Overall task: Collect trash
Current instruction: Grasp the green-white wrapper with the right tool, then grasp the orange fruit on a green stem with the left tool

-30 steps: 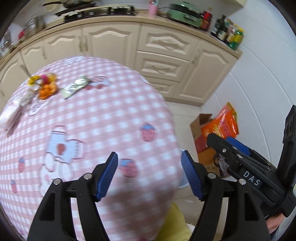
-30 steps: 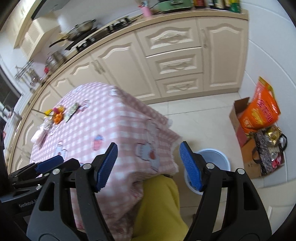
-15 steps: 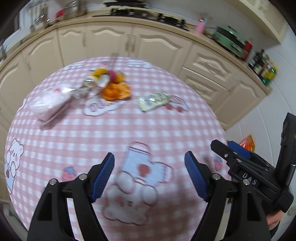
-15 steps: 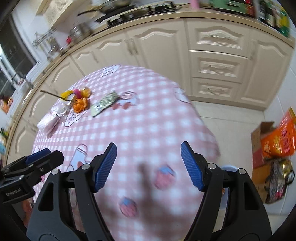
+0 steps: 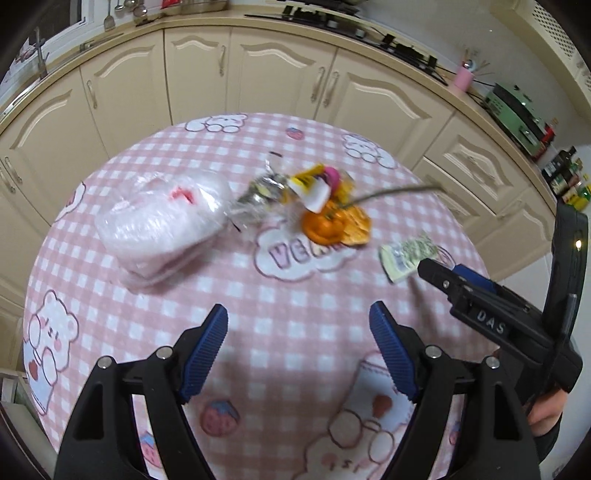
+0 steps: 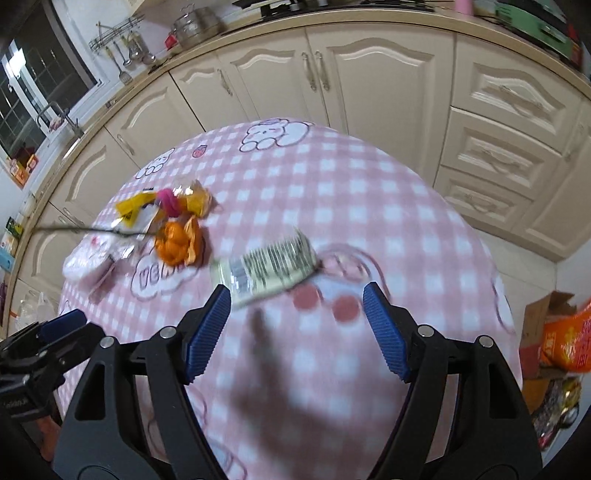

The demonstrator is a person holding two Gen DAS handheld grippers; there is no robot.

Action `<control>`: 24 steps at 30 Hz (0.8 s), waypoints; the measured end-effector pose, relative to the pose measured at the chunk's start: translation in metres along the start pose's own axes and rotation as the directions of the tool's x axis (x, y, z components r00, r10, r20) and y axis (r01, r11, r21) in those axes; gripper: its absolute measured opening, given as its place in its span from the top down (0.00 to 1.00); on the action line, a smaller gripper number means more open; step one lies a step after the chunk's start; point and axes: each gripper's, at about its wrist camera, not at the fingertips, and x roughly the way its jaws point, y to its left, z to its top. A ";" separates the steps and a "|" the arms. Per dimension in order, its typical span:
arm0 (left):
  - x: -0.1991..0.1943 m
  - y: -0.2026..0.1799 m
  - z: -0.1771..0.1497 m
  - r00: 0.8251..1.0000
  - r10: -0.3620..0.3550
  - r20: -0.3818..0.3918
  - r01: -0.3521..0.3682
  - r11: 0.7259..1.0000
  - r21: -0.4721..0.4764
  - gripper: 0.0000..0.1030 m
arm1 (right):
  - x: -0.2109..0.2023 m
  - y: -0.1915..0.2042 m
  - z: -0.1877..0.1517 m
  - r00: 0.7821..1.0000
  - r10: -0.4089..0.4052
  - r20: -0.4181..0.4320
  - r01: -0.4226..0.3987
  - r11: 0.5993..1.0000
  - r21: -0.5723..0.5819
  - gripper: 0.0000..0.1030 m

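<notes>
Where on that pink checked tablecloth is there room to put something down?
The near half of the pink checked tablecloth, below the clear plastic bag and orange peel, is bare. So is the far right side, beyond the silver printed wrapper. The far left is crowded with wrappers, peel and a thin twig.

A home kitchen: cream cabinets (image 6: pixel 369 85), a countertop stove (image 5: pixel 354 27), hanging utensils (image 6: pixel 122 55).

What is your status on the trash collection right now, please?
Left gripper and right gripper open, empty. Silver wrapper just ahead of right jaws; peel-and-wrapper pile beyond on table. Nothing in the way.
</notes>
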 end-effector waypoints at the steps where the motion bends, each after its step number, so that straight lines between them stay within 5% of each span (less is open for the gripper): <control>1: 0.002 0.001 0.003 1.000 0.000 -0.001 0.000 1.000 -0.003 0.25 | 0.004 0.002 0.004 1.000 -0.003 0.001 0.003 1.000 -0.009 0.28; 4: 0.011 0.005 0.012 1.000 -0.008 -0.008 0.008 1.000 -0.015 0.25 | 0.015 0.006 0.014 1.000 -0.020 0.018 0.020 0.999 -0.036 0.29; 7: 0.018 0.004 0.021 1.000 -0.007 -0.009 0.007 1.000 -0.016 0.25 | 0.020 0.009 0.014 0.997 -0.059 0.056 0.063 0.995 -0.080 0.68; 10: 0.025 -0.002 0.030 1.000 0.000 -0.012 0.000 1.000 0.000 0.25 | 0.019 0.002 0.017 0.999 0.003 0.043 0.000 0.998 -0.059 0.76; 16: 0.046 -0.017 0.048 1.000 0.023 -0.011 -0.022 1.000 0.020 0.25 | 0.012 -0.031 0.021 0.984 0.178 0.010 -0.178 0.979 0.095 0.86; 24: 0.077 -0.014 0.067 0.997 0.061 -0.041 -0.063 0.997 -0.046 0.27 | -0.013 -0.044 0.034 0.987 0.133 0.093 -0.140 0.987 0.079 0.87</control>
